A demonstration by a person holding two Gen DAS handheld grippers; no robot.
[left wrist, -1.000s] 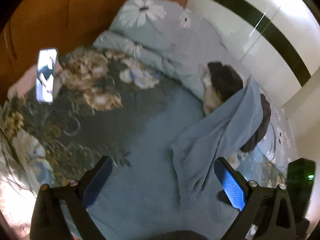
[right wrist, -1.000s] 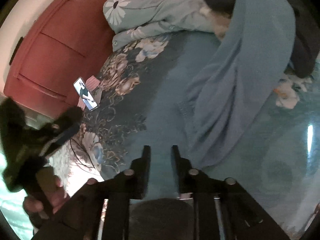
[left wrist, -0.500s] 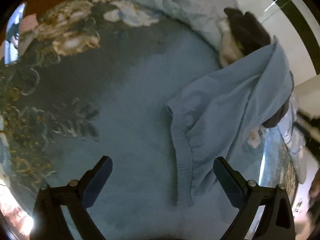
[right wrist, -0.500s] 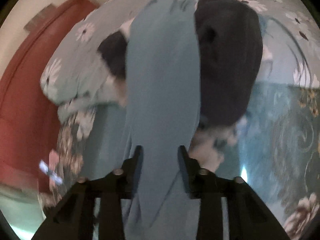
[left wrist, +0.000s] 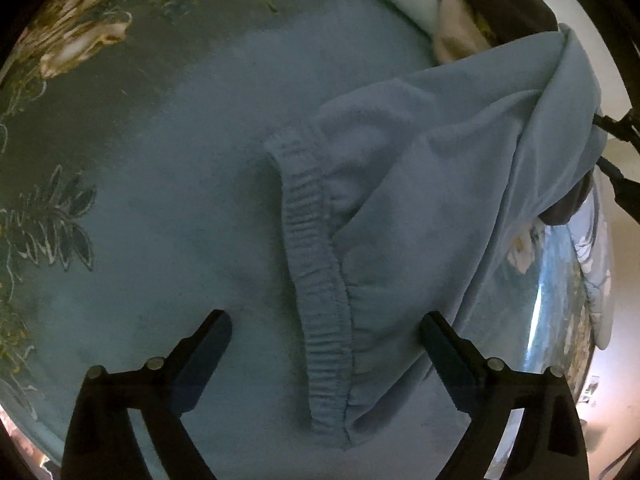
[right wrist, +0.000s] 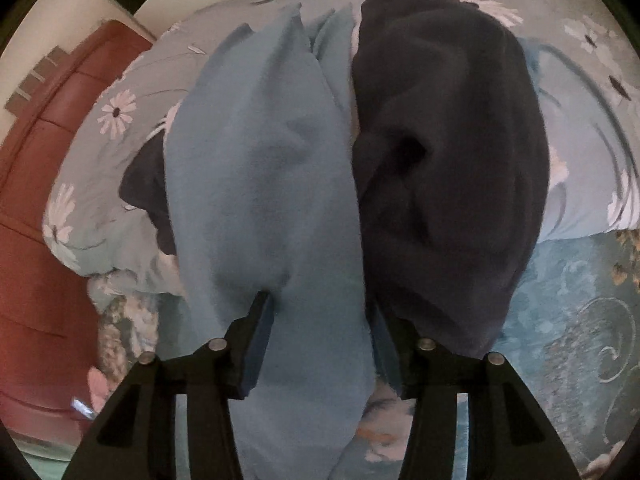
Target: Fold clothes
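A pair of light blue sweatpants (left wrist: 420, 208) lies on the bed, its elastic waistband (left wrist: 320, 300) running down between my left fingers. My left gripper (left wrist: 324, 328) is open just above the waistband, one finger on each side. In the right wrist view the pants' leg (right wrist: 260, 184) drapes over a pile and passes between my right fingers. My right gripper (right wrist: 320, 320) is part open around this leg, and I cannot tell whether the pads touch the cloth. A dark navy garment (right wrist: 448, 168) lies against the leg on its right.
The bed has a blue floral sheet (left wrist: 140, 180). A pale floral quilt (right wrist: 108, 120) is bunched behind the clothes. A cream garment (left wrist: 456, 36) lies by the dark one. A reddish wooden headboard (right wrist: 36, 208) stands at the left, a white wall at the back.
My left gripper has come down and closer to the waistband. My right gripper swung from the open sheet to the draped leg and opened from nearly shut to straddle it.
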